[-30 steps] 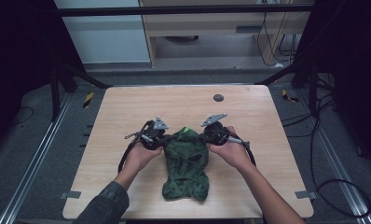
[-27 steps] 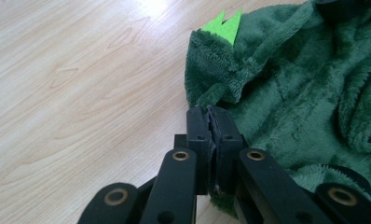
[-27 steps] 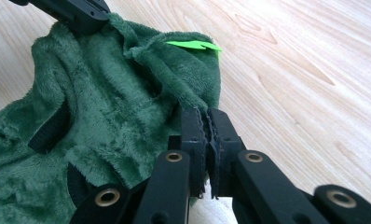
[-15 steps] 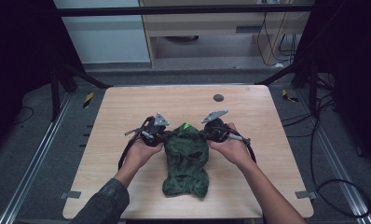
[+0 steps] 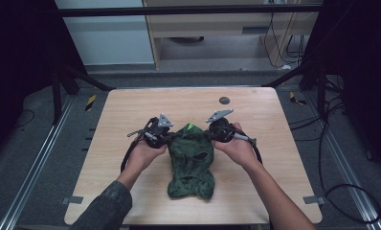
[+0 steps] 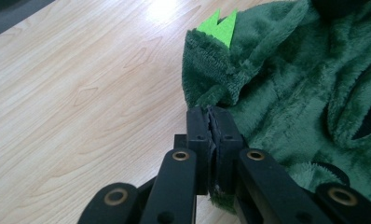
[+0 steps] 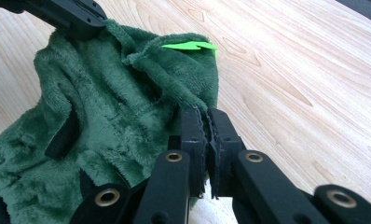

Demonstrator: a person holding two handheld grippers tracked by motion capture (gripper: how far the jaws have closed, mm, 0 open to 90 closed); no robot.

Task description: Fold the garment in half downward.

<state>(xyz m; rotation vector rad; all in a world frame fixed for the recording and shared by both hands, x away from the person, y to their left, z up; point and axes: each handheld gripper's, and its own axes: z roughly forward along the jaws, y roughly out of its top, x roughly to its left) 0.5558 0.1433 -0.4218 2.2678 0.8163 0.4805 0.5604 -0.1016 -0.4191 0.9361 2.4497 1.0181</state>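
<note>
A dark green plush garment (image 5: 191, 158) with a bright green spike (image 5: 190, 127) and black openings lies in the middle of the wooden table (image 5: 121, 110). My left gripper (image 5: 166, 140) is shut on the garment's upper left edge (image 6: 211, 100). At the upper right edge, my right gripper (image 5: 208, 136) is shut on the fabric (image 7: 193, 100). Both pinch the plush (image 7: 104, 116) close to the spike (image 6: 218, 28), jaws pressed together on the cloth. The other gripper's black body (image 7: 72, 16) shows at the top left of the right gripper view.
A small dark round disc (image 5: 224, 100) lies near the table's far edge. Black cables loop from each gripper beside the person's hands. Dark frame posts and a grey floor surround the table. A cabinet (image 5: 217, 24) stands beyond.
Both grippers have stayed clamped on the garment's top edge. The garment's top is drawn slightly wider between them; otherwise little has moved.
</note>
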